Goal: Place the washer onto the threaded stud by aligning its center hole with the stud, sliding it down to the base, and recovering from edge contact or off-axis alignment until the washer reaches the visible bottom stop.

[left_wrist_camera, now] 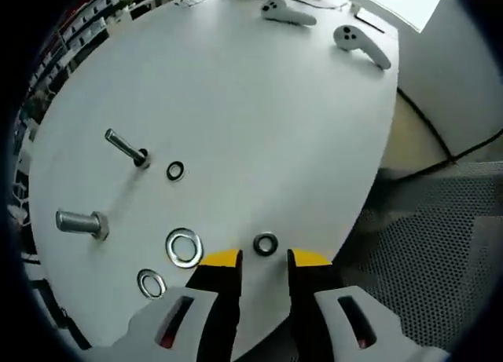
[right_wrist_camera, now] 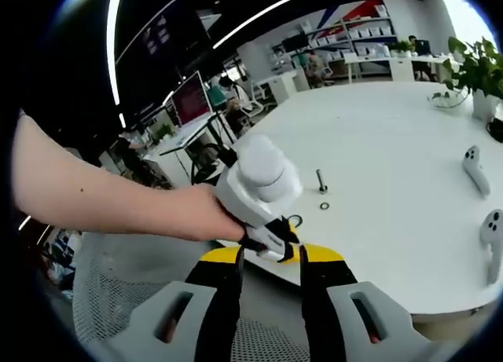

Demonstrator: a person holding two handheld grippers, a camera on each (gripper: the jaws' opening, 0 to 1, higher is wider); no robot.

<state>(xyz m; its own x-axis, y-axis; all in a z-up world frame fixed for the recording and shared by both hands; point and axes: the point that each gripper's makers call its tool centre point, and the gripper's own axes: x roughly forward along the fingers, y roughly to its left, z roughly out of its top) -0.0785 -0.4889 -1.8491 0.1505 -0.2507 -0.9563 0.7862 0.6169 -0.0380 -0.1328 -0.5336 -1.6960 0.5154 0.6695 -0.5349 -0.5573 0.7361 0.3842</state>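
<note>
Two studs stand on the white table point(left_wrist_camera: 259, 103): a thin threaded stud point(left_wrist_camera: 126, 148) and a thicker bolt point(left_wrist_camera: 81, 222). A small dark washer point(left_wrist_camera: 175, 171) lies beside the thin stud. Nearer me lie a large shiny washer point(left_wrist_camera: 184, 247) and a smaller shiny one point(left_wrist_camera: 152, 283). A dark ring point(left_wrist_camera: 266, 244) rests on the table just ahead of my left gripper point(left_wrist_camera: 265, 260), which is open and holds nothing. In the right gripper view, a hand holds the left gripper point(right_wrist_camera: 259, 189) over the table's near edge, with the thin stud point(right_wrist_camera: 321, 180) and small washer point(right_wrist_camera: 324, 206) beyond. My right gripper point(right_wrist_camera: 271, 256) is open, off the table.
Two white controllers point(left_wrist_camera: 288, 12) point(left_wrist_camera: 361, 44) lie at the table's far side. A grey mesh chair point(left_wrist_camera: 424, 236) and floor cables sit beyond the table's right edge. A potted plant point(right_wrist_camera: 475, 71) stands on the table far right; desks and shelves lie behind.
</note>
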